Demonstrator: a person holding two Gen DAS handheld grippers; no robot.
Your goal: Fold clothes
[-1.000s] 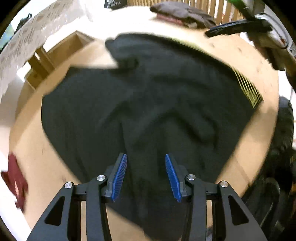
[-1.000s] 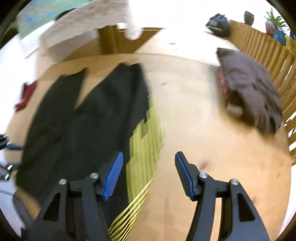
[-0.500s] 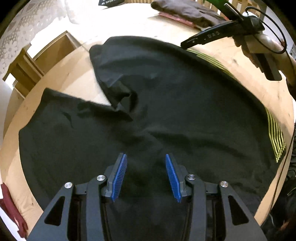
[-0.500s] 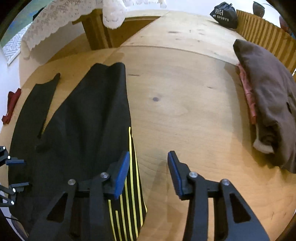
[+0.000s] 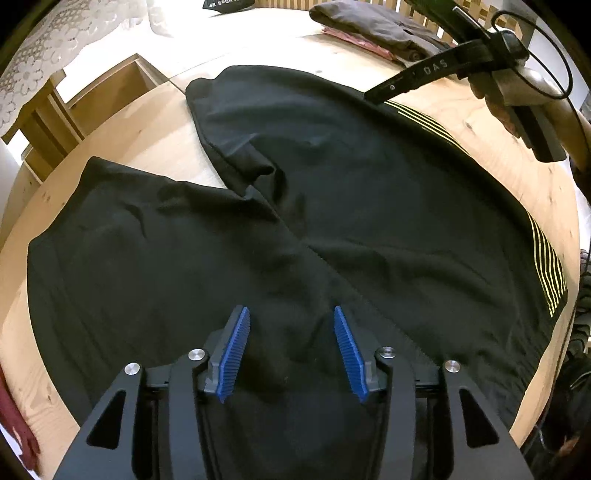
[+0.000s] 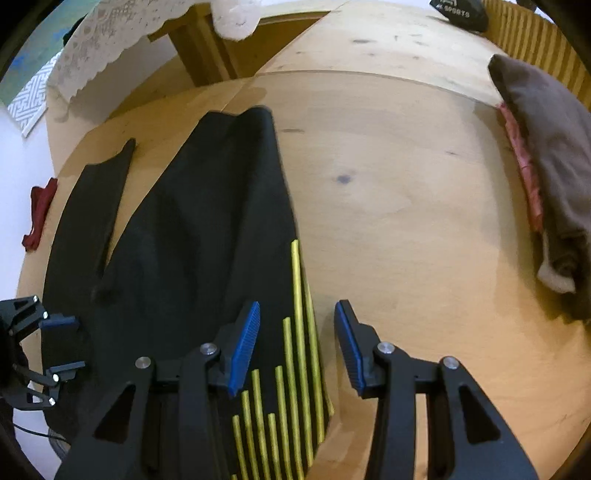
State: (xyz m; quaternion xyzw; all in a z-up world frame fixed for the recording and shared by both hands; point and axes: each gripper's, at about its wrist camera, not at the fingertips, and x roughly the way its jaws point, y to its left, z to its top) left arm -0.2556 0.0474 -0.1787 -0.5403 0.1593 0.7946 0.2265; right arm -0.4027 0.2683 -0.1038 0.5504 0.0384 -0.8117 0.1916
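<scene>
The black trousers (image 5: pixel 369 206) run under the left gripper's (image 5: pixel 291 350) frame at the lower edge of the left view, so their waist end is hidden. In the right view the yellow stripes (image 6: pixel 295 369) are cut off at the bottom. The dark bag (image 6: pixel 458 13) at the bench's (image 6: pixel 406 221) far end is cropped, its lettering only partly legible. The red cloth (image 5: pixel 14 417) is sliced by the frame's edge.

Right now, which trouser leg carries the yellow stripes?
The leg under the right tool; its outer edge is striped. The other leg, further left, is plain black.
</scene>
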